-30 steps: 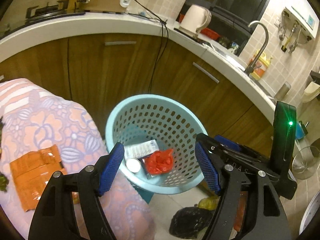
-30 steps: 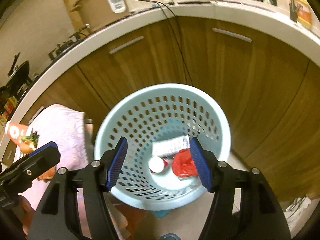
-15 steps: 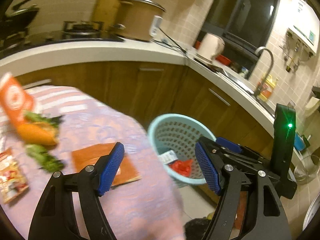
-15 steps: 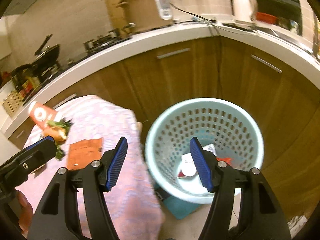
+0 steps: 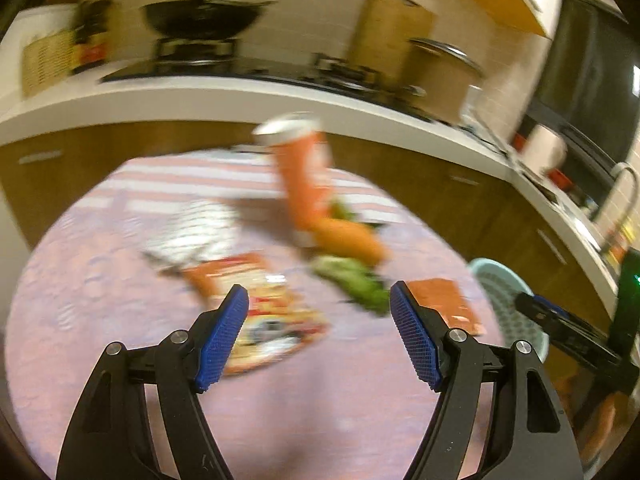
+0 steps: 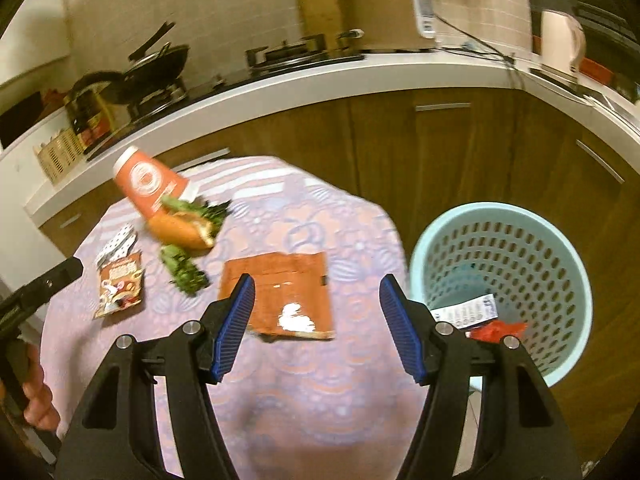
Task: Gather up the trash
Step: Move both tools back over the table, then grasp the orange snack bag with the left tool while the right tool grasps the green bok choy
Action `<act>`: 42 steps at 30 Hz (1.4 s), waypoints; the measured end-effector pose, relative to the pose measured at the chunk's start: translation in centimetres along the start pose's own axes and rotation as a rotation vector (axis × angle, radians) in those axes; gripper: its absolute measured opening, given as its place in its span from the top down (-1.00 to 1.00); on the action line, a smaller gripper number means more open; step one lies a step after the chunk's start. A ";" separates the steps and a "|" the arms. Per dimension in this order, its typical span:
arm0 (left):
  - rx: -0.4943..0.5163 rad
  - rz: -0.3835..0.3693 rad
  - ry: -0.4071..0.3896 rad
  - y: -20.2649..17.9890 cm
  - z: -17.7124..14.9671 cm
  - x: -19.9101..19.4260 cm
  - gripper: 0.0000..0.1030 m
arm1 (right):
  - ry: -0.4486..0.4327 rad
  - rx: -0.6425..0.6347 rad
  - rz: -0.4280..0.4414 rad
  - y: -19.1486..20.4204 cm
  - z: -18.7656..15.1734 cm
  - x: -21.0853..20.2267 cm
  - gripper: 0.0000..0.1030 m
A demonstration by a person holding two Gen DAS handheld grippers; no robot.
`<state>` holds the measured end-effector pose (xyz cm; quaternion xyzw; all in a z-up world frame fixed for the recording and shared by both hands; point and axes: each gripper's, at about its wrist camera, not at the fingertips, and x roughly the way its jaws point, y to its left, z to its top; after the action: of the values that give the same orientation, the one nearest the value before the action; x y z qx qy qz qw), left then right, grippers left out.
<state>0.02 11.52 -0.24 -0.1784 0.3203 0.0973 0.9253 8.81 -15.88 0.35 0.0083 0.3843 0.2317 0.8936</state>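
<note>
Both tools hover over a small table draped in a pink floral cloth [image 6: 320,380], and neither holds anything. The right gripper [image 6: 316,322] has its blue-padded jaws spread wide, framing a flat, torn orange-brown foil packet [image 6: 280,292] that lies on the cloth directly ahead. The left gripper [image 5: 320,340] is likewise released and empty, its jaws parted above a colourful printed snack sachet [image 5: 276,312] (this view is badly motion-blurred, so finer detail is lost).

More litter is spread further back on the cloth: a tipped-over orange paper cup [image 6: 148,184], a half-eaten orange bun with green leaves [image 6: 184,230], a loose clump of green leafy scraps [image 6: 186,272] and a small black-and-white striped wrapper [image 6: 116,244]. The pale blue perforated plastic basket [image 6: 500,280] stands on the floor just beside the table's right edge, already holding a white printed slip [image 6: 466,312] and a crumpled red wrapper [image 6: 496,328].

The step in hand looks like the reach for the next piece, most likely the foil packet for the right tool. Because it lies flat, a straight-down pinch would probably close on the cloth too. It seems better to come in low, catch the slightly lifted near edge between the pads, squeeze firmly, and lift clear before swinging right over the basket rim. The foil is slick, so a deep bite is safer than a corner nip. Letting go only once well inside the rim should keep it from glancing off.
</note>
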 end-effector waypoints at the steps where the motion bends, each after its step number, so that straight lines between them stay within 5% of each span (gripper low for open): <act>1: -0.016 0.020 0.003 1.1 0.0 0.0 -0.38 | 0.002 -0.007 0.003 0.5 0.0 0.2 -0.19; 13: -0.054 0.076 0.132 5.3 -1.2 4.2 -0.34 | 0.019 -0.133 0.061 6.3 0.1 1.6 -0.18; 18: -0.031 0.079 0.144 4.6 -1.4 5.3 0.00 | 0.052 -0.201 0.076 9.0 0.4 4.0 -0.18; 22: 0.020 0.139 0.141 4.0 -1.6 5.7 0.63 | 0.080 -0.253 0.077 10.9 0.6 6.2 -0.18; 32: 0.029 0.081 0.117 4.2 -1.9 3.8 0.94 | 0.151 -0.335 0.057 13.4 0.8 10.6 -0.14; 42: -0.024 0.029 0.085 5.4 -1.4 1.2 0.94 | 0.192 -0.365 0.111 14.7 0.4 11.8 0.54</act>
<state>-1.40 15.99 -3.43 -0.1889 0.3607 0.1068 0.9071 10.12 2.25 -4.63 -0.1545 0.4182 0.3460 0.8255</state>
